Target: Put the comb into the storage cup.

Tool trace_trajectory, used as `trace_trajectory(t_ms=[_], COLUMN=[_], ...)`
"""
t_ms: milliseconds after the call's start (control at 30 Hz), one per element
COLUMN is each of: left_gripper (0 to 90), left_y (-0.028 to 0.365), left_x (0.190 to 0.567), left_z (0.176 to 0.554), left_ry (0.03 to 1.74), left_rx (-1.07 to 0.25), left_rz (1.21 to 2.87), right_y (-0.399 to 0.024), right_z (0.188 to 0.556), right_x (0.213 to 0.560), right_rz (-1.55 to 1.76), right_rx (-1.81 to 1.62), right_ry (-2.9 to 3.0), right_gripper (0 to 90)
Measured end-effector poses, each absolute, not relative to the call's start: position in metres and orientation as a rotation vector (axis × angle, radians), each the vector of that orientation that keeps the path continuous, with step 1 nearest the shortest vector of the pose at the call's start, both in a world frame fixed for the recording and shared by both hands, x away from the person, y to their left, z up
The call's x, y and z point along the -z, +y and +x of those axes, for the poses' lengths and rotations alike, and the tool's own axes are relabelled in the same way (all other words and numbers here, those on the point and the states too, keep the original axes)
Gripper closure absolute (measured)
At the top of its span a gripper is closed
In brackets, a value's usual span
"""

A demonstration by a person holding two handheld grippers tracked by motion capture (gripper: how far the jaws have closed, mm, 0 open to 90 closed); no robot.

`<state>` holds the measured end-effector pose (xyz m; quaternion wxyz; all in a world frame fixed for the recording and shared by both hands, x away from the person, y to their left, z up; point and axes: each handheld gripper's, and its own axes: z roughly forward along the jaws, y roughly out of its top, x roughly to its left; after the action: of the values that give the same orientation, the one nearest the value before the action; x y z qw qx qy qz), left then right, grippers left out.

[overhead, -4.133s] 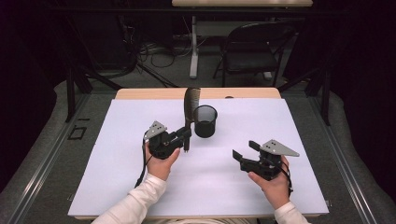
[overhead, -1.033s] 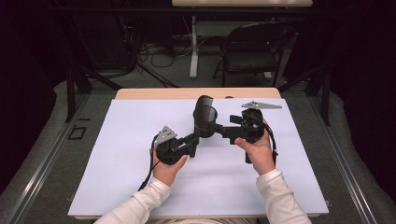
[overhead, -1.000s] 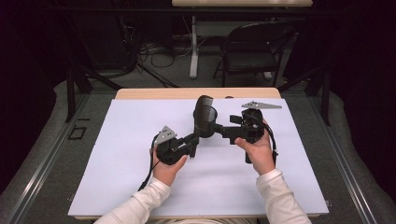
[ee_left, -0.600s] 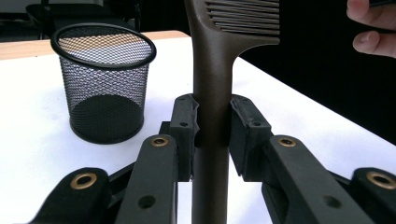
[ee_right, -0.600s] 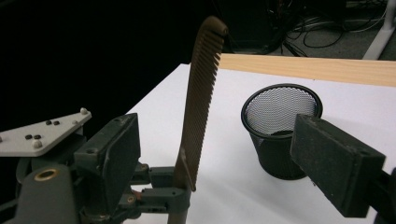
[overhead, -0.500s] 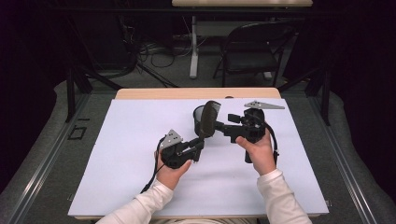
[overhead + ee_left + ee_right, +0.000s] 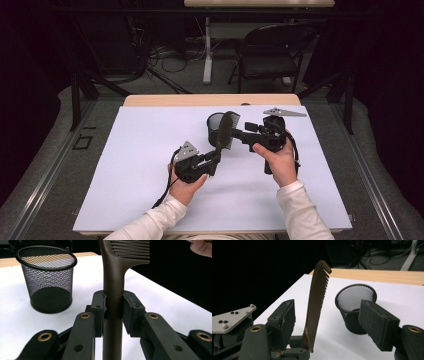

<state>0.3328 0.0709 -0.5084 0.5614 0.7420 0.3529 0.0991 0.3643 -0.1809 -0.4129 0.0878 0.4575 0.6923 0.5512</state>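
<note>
Comb [image 7: 113,277], one, pinched by left gripper [image 7: 212,161]; right gripper [image 7: 239,132], closing, spread around it; one mesh cup [image 7: 47,277].

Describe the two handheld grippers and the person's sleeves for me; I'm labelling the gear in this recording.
Both the left gripper and the right gripper are black, each topped by a grey three-cornered plate with small screws. Their linkage arms carry brass-coloured pivot rings, and the fingers end in blocky black pads. A black cable trails from each one. The person wears long white sleeves.
</note>
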Motion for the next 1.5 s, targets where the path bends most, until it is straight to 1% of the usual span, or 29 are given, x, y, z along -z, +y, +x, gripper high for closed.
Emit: trace_trajectory(t_ms=[100,200,233,267,300,333,367,533,600,700,733,933,1200,1500], left_gripper=[72.6,72.6,72.5,72.5,72.6,72.6,72.6,72.6,72.6,72.5,72.6,72.6,72.6,72.6], left_y=[0.070,0.070,0.069,0.069,0.068,0.068,0.067,0.065,0.064,0.063,0.062,0.059,0.057,0.056], left_x=[0.509,0.509,0.510,0.510,0.511,0.511,0.511,0.512,0.513,0.513,0.514,0.515,0.515,0.516], left_z=[0.333,0.332,0.332,0.332,0.331,0.331,0.330,0.329,0.328,0.328,0.327,0.325,0.324,0.324], left_ry=[0.829,0.826,0.824,0.821,0.820,0.820,0.817,0.808,0.802,0.797,0.798,0.785,0.778,0.766], left_rx=[-0.231,-0.231,-0.227,-0.226,-0.228,-0.228,-0.226,-0.226,-0.222,-0.222,-0.219,-0.219,-0.216,-0.209], left_rz=[1.749,1.757,1.760,1.760,1.767,1.767,1.770,1.780,1.786,1.793,1.795,1.812,1.819,1.827], right_y=[-0.181,-0.181,-0.181,-0.181,-0.180,-0.180,-0.180,-0.182,-0.184,-0.186,-0.187,-0.188,-0.192,-0.194], right_z=[0.365,0.365,0.364,0.364,0.363,0.363,0.362,0.363,0.363,0.365,0.366,0.368,0.370,0.371], right_x=[0.413,0.414,0.414,0.414,0.414,0.414,0.414,0.414,0.414,0.415,0.417,0.420,0.420,0.421], right_rz=[1.363,1.359,1.347,1.347,1.328,1.328,1.331,1.328,1.327,1.324,1.323,1.329,1.330,1.343], right_rx=[-1.634,-1.631,-1.619,-1.619,-1.609,-1.609,-1.613,-1.645,-1.656,-1.691,-1.712,-1.713,-1.705,-1.705], right_ry=[2.056,2.060,2.056,2.056,2.050,2.050,2.035,2.032,2.036,2.054,2.065,2.110,2.154,2.185], right_gripper=[30.0,34.4,39.1,39.1,42.5,42.5,45.4,47.9,51.9,54.0,58.8,61.3,68.4,73.1])
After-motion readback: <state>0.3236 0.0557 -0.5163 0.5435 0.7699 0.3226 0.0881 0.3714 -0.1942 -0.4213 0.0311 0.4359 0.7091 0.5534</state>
